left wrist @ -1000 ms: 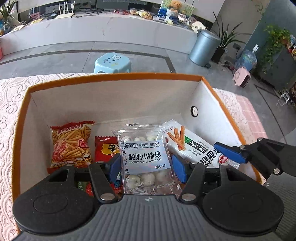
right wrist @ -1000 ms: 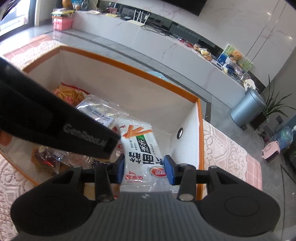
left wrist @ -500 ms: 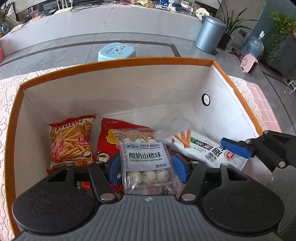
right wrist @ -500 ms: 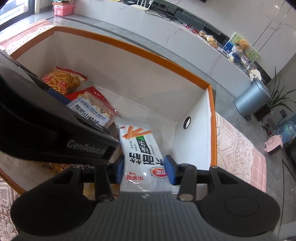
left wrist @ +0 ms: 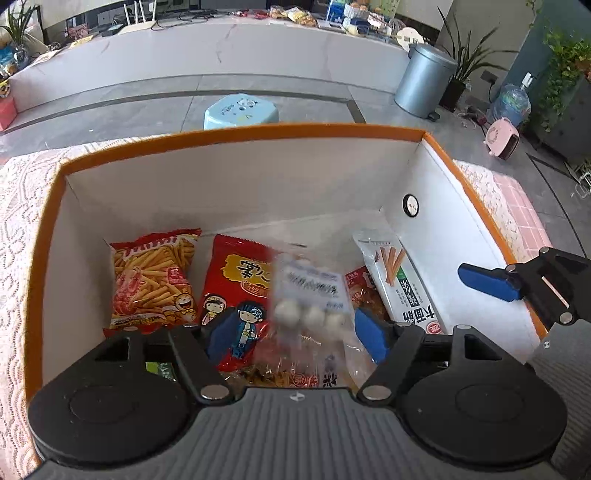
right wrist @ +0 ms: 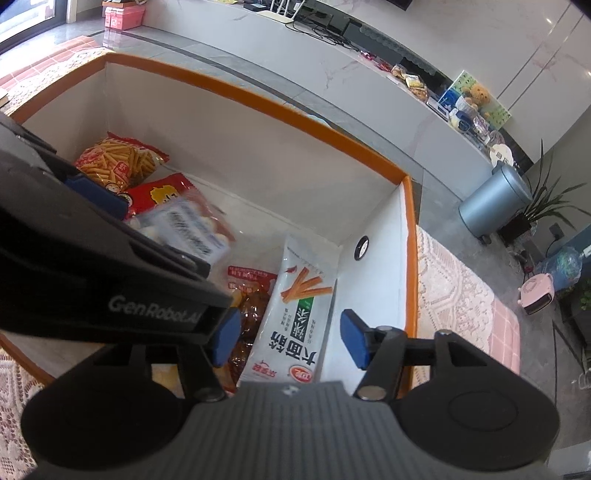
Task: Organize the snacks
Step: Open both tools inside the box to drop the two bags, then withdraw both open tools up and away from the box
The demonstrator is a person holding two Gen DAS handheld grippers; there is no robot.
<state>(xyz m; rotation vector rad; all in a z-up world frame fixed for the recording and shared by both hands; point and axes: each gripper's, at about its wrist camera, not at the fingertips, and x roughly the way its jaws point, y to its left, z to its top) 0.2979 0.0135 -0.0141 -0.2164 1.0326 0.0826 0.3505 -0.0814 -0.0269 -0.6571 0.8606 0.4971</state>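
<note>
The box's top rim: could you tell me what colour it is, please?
Orange rim, white walls inside; clearest from the left wrist.

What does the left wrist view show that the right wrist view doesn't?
Only the left wrist view: a blue stool beyond the box.
Only the right wrist view: pink boxes on the far floor.
Both: the orange-rimmed box, the fries bag, the white breadstick packet, and the blurred hawthorn-ball pack between the open left claw's pads.

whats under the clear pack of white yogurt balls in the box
The clear pack lies over the red cartoon packet and a packet of brown snacks, both showing at its edges. More wrappers peek out below; what lies directly beneath its middle is covered.
</note>
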